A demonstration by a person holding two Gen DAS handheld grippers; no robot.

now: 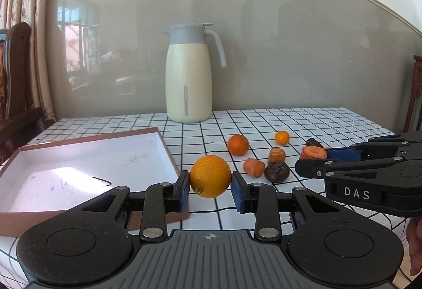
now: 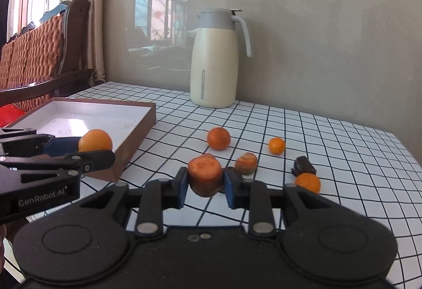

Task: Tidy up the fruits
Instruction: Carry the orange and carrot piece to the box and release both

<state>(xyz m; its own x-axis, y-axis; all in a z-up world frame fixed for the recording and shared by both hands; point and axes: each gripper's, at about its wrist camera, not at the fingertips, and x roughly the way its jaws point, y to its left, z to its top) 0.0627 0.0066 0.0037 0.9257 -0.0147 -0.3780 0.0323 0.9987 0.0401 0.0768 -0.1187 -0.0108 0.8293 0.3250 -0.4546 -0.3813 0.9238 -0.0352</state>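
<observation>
Grid-patterned surface [image 1: 303, 120] bearing a cream jug [image 1: 188, 78], shallow box [image 1: 87, 170], loose oranges [image 1: 238, 144] and carrot pieces [image 1: 253, 167]

Place: a home, a dining or living room.
Table: white tablecloth with a black grid [image 2: 329, 136], set against a glossy grey wall panel [image 1: 290, 51].
Drinkware: cream thermos jug with a grey lid and handle [image 1: 188, 72].
Seating: dark wooden chair with an orange woven back [image 2: 34, 59].
Window side: beige patterned curtains [image 1: 26, 25].
</observation>
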